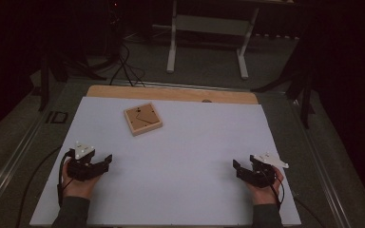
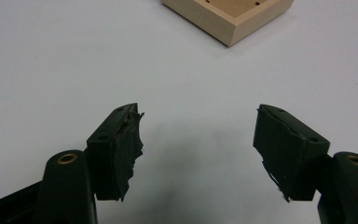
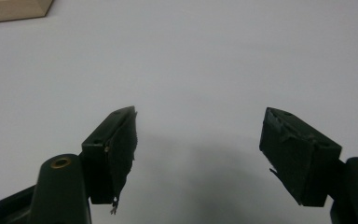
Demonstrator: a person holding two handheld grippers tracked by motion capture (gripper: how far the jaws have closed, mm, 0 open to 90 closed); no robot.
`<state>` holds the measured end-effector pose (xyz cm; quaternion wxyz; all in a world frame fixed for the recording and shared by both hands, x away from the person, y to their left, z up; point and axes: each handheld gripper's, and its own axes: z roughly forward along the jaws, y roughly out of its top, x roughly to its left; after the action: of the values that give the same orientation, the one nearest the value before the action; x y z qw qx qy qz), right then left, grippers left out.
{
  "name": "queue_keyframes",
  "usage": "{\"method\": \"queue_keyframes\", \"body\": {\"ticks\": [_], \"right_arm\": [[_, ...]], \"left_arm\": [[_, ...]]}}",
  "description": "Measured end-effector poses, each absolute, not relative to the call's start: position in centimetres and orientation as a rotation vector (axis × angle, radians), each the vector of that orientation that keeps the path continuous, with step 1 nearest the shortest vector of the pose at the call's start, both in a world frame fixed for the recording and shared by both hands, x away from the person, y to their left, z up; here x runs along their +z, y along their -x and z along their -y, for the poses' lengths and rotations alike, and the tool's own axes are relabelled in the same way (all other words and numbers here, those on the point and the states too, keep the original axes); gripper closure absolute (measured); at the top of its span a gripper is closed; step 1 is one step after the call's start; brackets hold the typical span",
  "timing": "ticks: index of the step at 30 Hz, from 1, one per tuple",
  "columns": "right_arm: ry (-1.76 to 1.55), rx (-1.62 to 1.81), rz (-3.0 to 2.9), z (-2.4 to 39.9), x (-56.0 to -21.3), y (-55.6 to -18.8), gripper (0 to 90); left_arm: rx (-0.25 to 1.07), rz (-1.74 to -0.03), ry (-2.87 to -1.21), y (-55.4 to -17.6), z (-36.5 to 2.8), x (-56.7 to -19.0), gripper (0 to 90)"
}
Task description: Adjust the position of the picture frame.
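**Both grippers wait apart, wooden tray ahead**

The left gripper and right gripper rest low on the white bench, each with jaws spread and nothing between them. A shallow wooden tray lies ahead of the left gripper and well off to the far side of the right one. It looks stiff, light and unlikely to slip; I'd take it by a raised edge, jaws across the rim. Its inside seems to hold thin flat pieces, too small to tell. Nothing stands between either gripper and it.
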<state>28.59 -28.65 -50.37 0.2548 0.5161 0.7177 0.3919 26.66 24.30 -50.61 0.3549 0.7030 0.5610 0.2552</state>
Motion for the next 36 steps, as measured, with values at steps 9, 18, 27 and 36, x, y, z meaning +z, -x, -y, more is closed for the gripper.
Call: {"method": "queue_keyframes", "body": {"ticks": [9,18,27,36], "right_arm": [[-1.405,1.051,-1.945,28.6,-50.4,-28.6,26.8],[-1.387,1.053,-1.955,28.5,-50.4,-28.6,26.9],[-1.383,1.065,-1.944,28.5,-50.3,-28.4,26.9],[-1.363,1.052,-1.954,28.3,-50.3,-28.3,26.9]], "left_arm": [[0.666,-1.441,-1.840,-26.7,-24.0,-50.7,34.0],[0.668,-1.440,-1.846,-26.6,-23.9,-50.7,35.1],[0.646,-1.438,-1.860,-26.4,-23.8,-50.9,35.1],[0.658,-1.394,-1.890,-27.0,-22.9,-50.3,38.0]]}}
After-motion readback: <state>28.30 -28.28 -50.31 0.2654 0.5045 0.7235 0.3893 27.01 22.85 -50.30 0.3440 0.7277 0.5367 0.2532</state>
